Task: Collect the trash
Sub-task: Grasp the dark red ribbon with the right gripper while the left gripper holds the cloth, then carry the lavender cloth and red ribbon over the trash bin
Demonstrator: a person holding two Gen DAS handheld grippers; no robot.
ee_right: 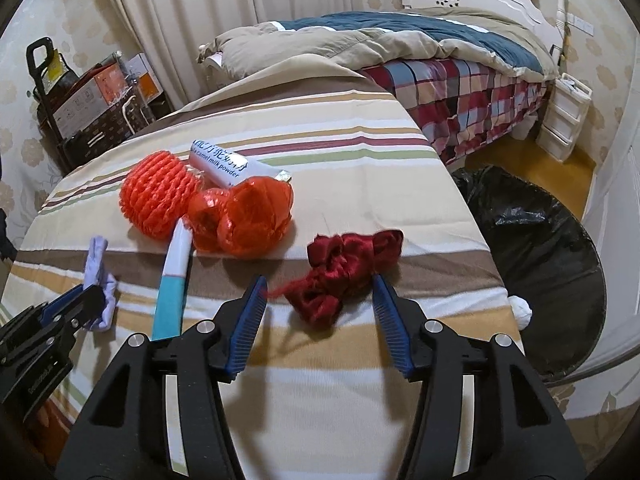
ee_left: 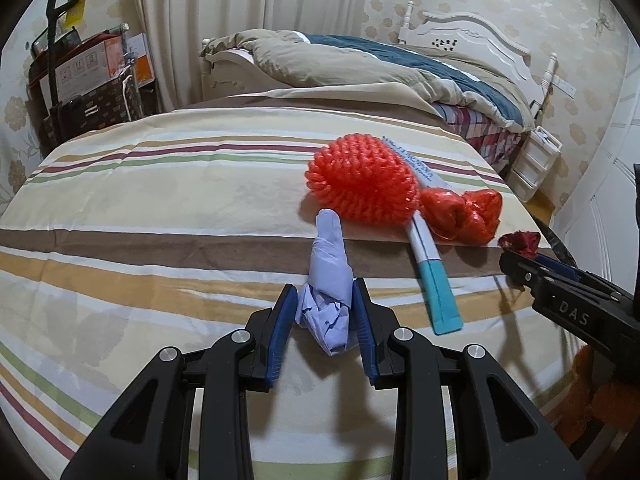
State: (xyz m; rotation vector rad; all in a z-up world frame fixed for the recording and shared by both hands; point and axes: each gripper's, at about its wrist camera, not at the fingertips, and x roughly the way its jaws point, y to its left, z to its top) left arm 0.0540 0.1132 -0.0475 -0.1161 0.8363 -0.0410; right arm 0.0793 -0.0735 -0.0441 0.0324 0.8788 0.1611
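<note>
Trash lies on a striped bed cover (ee_left: 160,200). My left gripper (ee_left: 325,300) is shut on a crumpled pale blue glove (ee_left: 328,280), also in the right wrist view (ee_right: 98,280). My right gripper (ee_right: 320,288) is open, its fingers on either side of a dark red crumpled ribbon (ee_right: 344,272), which also shows in the left wrist view (ee_left: 520,242). Beyond lie an orange foam net (ee_left: 360,180), an orange mesh bag (ee_left: 464,212), a white and teal sachet (ee_left: 432,280) and a white milk powder packet (ee_right: 224,166).
A black trash bag (ee_right: 540,248) stands open on the floor right of the bed cover. A second bed with a plaid sheet (ee_right: 460,92) is behind. Boxes and a trolley (ee_left: 80,80) stand at the far left. White drawers (ee_right: 564,120) are at the far right.
</note>
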